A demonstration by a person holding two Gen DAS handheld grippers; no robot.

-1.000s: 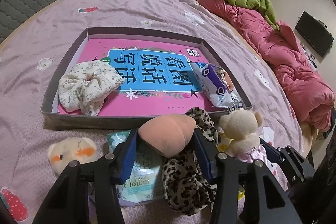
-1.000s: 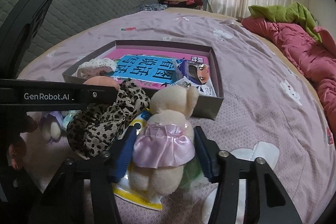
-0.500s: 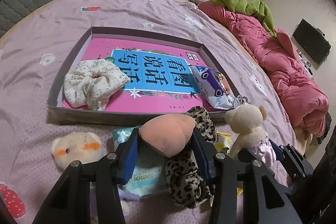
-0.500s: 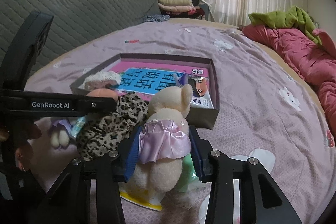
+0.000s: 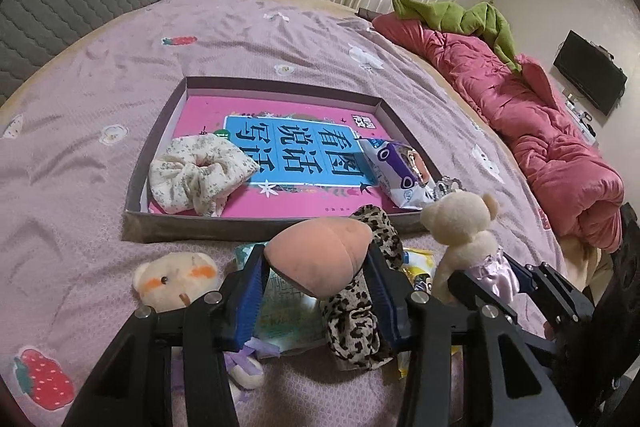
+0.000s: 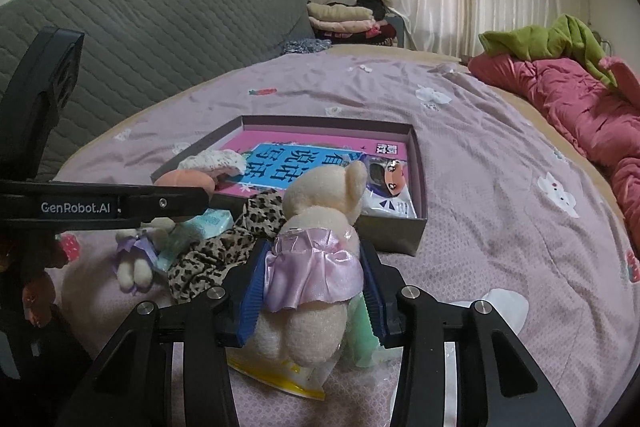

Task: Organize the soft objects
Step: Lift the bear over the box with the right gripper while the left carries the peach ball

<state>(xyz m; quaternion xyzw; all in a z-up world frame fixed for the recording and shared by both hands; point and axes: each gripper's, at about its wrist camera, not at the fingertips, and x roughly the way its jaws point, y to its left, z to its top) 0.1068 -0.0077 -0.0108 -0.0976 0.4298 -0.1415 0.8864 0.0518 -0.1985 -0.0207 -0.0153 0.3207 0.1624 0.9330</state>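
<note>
Your left gripper (image 5: 316,277) has its jaws clamped on the peach plush (image 5: 318,261), which sits just short of the box's (image 5: 180,227) near wall. Your right gripper (image 6: 312,287) has its jaws closed on the bear in the pink satin skirt (image 6: 316,227), the blue pads pressing into the skirt; those jaws were narrowing within the last second and now squeeze the toy. The bear is upright, close to the box's near right corner.

Inside the box, the floral scrunchie (image 5: 200,175) fills the near left corner and the snack packet (image 5: 396,171) lies against the right wall. The middle and the far half, over the pink and blue book cover (image 5: 288,143), are bare.

Between you and the box's near wall the bed (image 5: 80,87) is crowded: the small white bear (image 5: 176,279) at the left, the tissue pack (image 5: 280,311) under the left jaws, the leopard scrunchie (image 5: 360,315) touching the peach plush, and a yellow packet (image 6: 280,379) under the skirted bear. The bed lies open to the left of the box and beyond its far wall; the red quilt (image 5: 540,131) runs along the bed's right edge.
</note>
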